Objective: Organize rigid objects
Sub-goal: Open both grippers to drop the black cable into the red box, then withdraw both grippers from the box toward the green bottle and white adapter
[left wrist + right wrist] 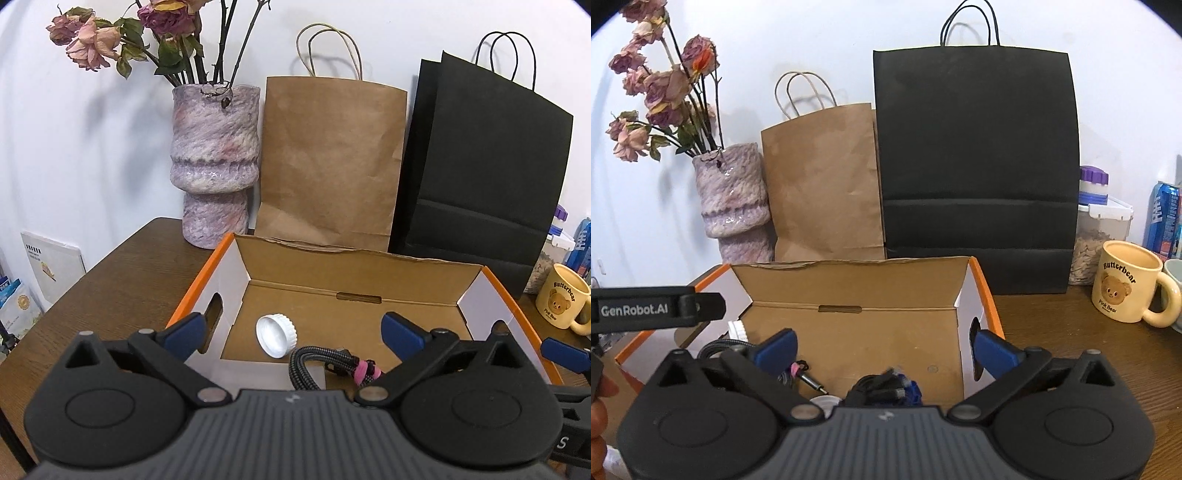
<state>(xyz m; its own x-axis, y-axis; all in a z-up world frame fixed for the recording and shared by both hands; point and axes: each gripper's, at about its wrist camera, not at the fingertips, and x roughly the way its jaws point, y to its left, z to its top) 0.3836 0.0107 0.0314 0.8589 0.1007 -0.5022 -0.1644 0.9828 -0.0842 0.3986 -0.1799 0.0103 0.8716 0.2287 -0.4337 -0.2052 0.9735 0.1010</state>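
Box (354, 280), open-topped, sits on the table (122, 266), collecting a white cap (277, 334) and coiled cables (325, 363). Left gripper (291, 332) and right gripper (882, 350) hover above it, both spread wide and holding nothing, apparently after dropping items inside.

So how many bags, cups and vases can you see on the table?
Bags: 2, the brown bag and the black bag
Cups: 2, the bear mug and a pale cup just peeking in behind it at the picture's edge
Vases: 1, the purple vase with dried flowers
Total: 5
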